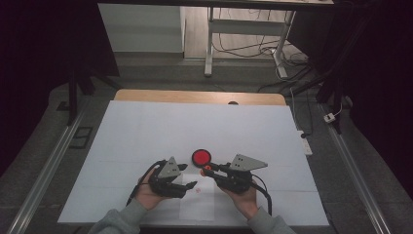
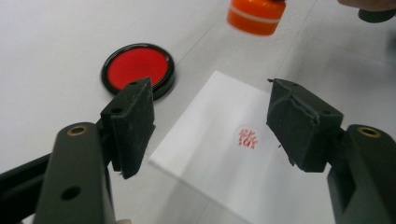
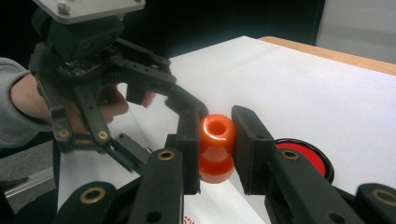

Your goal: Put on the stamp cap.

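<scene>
Two black two-jaw grippers work near the front edge of the white-covered table (image 1: pixel 146 126), each in one of the person's hands. The right gripper (image 3: pixel 217 140) pinches a small orange plastic stamp with a waisted body (image 3: pixel 216 148), its pads pressed on either side of the narrow part; the stamp hangs clear of the table, just in front of the round red ink pad in its black rim (image 1: pixel 201 157). In the left gripper view the stamp (image 2: pixel 256 16) shows blurred at the top edge, above the far end of the small white sheet of paper (image 2: pixel 219 154). The left gripper (image 2: pixel 210 123) stands spread, nothing between its pads, poised over the paper's near-left corner. A round red stamp mark (image 2: pixel 246 137) sits on the sheet between the two jaws as seen from that camera. The ink pad (image 2: pixel 138 69) lies just beyond the paper's left edge, apart from it. In the high view the left gripper (image 1: pixel 187 175) and the right gripper (image 1: pixel 207 170) face each other closely across the paper (image 1: pixel 197 200). Wide bare tabletop lies behind and to both sides; the paper reaches almost to the table's front edge.
</scene>
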### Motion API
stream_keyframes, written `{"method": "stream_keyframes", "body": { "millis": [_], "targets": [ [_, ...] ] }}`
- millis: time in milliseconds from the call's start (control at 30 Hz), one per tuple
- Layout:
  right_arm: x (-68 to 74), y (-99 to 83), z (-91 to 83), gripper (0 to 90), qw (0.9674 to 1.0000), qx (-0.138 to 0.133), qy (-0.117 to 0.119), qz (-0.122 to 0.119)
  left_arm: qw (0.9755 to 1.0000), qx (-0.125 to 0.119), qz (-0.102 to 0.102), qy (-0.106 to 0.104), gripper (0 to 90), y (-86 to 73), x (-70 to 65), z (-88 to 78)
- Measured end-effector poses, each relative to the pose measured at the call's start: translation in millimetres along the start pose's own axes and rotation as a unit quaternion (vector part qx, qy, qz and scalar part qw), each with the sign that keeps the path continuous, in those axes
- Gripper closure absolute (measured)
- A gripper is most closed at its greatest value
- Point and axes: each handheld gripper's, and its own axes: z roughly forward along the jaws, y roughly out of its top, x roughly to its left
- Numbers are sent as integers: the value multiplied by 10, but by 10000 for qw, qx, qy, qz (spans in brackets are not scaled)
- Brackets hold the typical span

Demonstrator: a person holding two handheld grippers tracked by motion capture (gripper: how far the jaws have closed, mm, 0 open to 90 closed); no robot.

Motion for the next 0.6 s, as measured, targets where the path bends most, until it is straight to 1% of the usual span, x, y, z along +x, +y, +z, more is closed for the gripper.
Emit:
{"method": "stream_keyframes", "body": {
  "millis": [300, 600],
  "targets": [
    [-15, 12, -23, 729, 10000, -34, -49, 7, 9997, -64, -176, 152, 311, -159, 81, -238],
    [-43, 22, -53, 729, 9999, -57, -101, 3, 9988, -146, -352, 315, 306, -332, 138, -458]
  ]
}}
